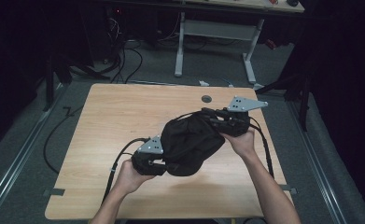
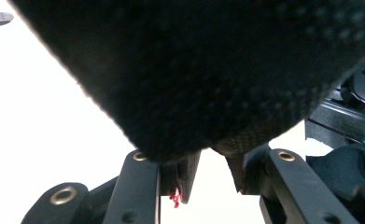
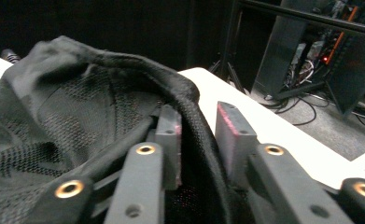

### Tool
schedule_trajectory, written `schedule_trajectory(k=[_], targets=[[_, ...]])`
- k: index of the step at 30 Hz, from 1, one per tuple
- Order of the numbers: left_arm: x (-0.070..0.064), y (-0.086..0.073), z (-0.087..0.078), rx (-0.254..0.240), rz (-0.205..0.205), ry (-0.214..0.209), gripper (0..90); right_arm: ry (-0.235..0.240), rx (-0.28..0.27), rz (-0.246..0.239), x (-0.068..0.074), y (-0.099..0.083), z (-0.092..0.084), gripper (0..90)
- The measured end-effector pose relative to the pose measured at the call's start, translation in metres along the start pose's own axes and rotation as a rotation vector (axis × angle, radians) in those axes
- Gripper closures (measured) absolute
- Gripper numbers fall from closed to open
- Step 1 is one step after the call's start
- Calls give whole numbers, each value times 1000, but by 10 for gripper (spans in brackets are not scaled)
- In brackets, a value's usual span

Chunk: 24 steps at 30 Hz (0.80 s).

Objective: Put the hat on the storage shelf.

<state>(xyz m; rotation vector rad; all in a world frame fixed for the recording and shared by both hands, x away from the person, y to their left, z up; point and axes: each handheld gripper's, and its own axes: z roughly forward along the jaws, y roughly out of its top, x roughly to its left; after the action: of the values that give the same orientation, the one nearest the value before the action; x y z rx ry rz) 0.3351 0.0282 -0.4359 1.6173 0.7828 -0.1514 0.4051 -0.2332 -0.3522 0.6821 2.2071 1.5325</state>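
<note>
Wooden table (image 1: 115, 116); left claw (image 1: 164, 163) clamped on black mesh garment (image 1: 189, 140); right claw (image 1: 217, 122) slack around its hem

My black mesh cloth (image 1: 189, 142) hung bunched and rumpled between my two tools, lifted off the table (image 1: 124, 112) near its middle. Its thick hemmed edge (image 3: 189, 100) ran upward, and the knit showed fine perforations.

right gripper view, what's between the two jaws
The hem of the black mesh garment runs between the jaws of the right gripper; a gap shows beside the right-hand one, so they are not pressing it.
</note>
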Motion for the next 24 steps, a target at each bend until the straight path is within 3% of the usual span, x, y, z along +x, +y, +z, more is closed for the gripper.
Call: schedule_trajectory(k=[11,20,24], targets=[[-1,3,-8,-17,-7,15,697,-8,15,45,-8,-3,-6,511],[0,9,-24,-70,-12,58,696,-31,14,66,-10,-6,-17,502],[3,9,-27,-77,-12,87,696,-84,72,86,-10,-18,-17,513]])
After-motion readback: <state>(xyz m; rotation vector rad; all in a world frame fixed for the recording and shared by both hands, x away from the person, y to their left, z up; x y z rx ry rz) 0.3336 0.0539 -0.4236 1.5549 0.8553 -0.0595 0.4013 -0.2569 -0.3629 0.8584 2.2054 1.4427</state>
